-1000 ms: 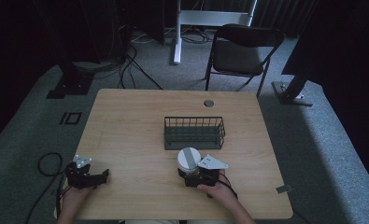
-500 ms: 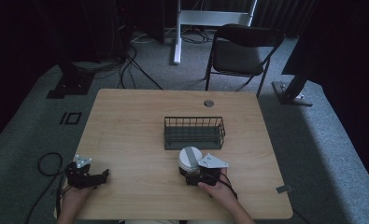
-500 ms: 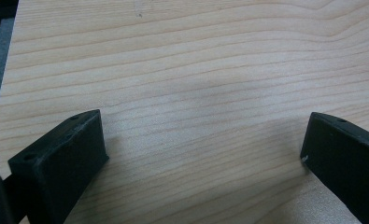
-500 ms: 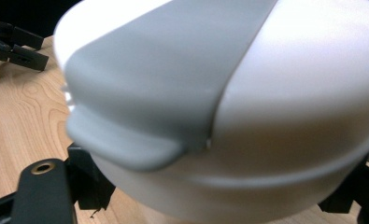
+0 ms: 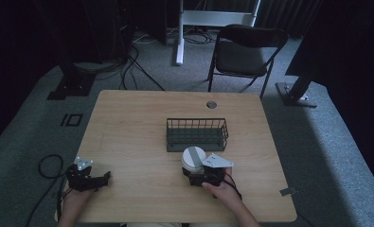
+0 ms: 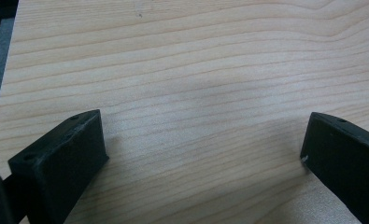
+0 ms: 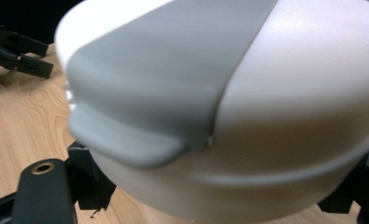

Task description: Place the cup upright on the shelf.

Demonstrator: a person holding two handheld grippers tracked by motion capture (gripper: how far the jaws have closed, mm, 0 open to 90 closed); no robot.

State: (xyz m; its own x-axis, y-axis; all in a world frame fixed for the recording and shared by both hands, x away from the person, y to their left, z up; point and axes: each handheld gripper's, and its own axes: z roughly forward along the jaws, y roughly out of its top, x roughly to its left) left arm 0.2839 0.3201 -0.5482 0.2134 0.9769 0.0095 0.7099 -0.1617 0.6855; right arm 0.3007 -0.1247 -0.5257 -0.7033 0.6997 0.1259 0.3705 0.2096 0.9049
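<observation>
High view: fixed above person's side, faces forward and down, far off, takes in whole light wooden table (image 5: 137, 123), black wire basket (image 5: 197, 134), grey carpet beyond.

Left gripper view: low over tabletop near left corner, looks along own black jaws at wood grain (image 6: 196, 84), very close.

Right gripper view: pressed close to round white container with grey lid band (image 7: 229, 107), blurred; the high view shares it (image 5: 193, 157).

A round white container (image 5: 193, 158) with a broad grey band across its lid (image 7: 173, 74) and a small grey tab at the band's end stands upright on the tabletop (image 5: 137, 137), at about five o'clock from its centre.
</observation>
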